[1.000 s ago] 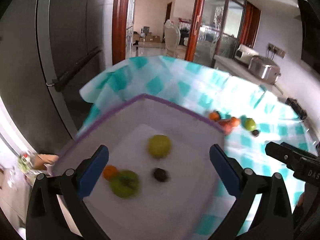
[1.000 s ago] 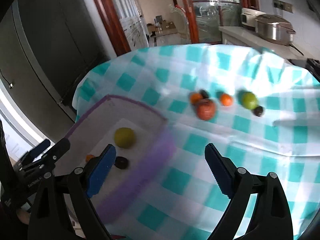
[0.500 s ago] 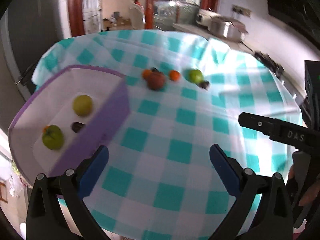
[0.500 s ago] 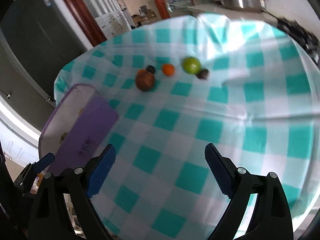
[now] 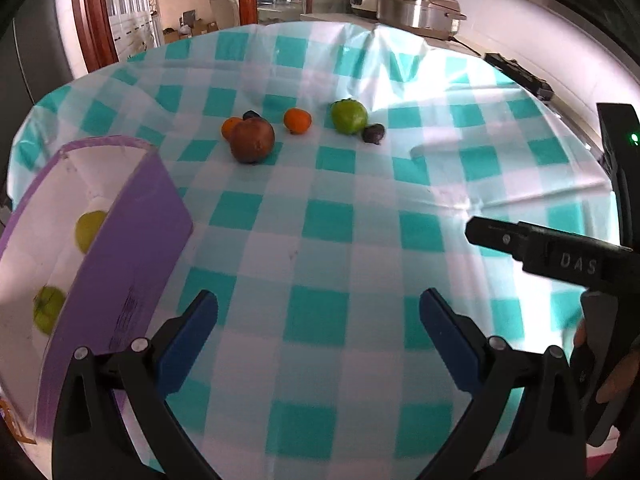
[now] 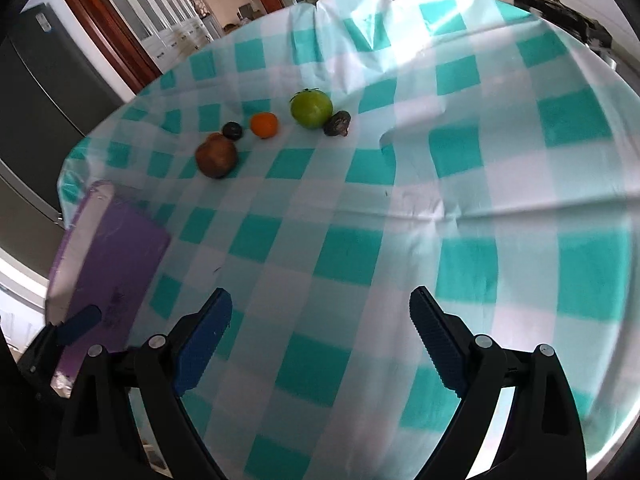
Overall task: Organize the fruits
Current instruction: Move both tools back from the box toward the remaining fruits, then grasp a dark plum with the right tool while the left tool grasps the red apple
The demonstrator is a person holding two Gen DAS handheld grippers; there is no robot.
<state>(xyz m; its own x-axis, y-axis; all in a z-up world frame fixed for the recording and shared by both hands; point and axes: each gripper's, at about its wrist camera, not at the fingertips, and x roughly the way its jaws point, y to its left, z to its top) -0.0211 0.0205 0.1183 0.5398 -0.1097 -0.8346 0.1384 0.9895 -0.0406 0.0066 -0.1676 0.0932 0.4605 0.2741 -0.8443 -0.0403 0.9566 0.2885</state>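
Note:
Loose fruit lies in a row on the checked tablecloth: a brown round fruit (image 5: 252, 140) (image 6: 216, 157), an orange (image 5: 297, 120) (image 6: 264, 125), a green fruit (image 5: 348, 116) (image 6: 311, 108) and a small dark fruit (image 5: 373, 134) (image 6: 338, 123). Another orange (image 5: 230, 127) and a dark fruit (image 6: 232, 131) sit behind the brown one. A purple box (image 5: 132, 240) (image 6: 116, 256) at the left holds a yellow fruit (image 5: 89, 229) and a green fruit (image 5: 47, 312). My left gripper (image 5: 318, 340) and right gripper (image 6: 320, 336) both stand open and empty, well short of the fruit.
The round table carries a teal and white checked cloth (image 5: 328, 220) with creases at the right. A steel cooker (image 5: 420, 12) stands on the counter behind. A dark fridge (image 6: 36, 92) is at the far left. The right gripper's finger (image 5: 540, 246) reaches into the left wrist view.
Both grippers have swung right, away from over the purple box, to face the loose fruit on the cloth. Both stayed open and empty.

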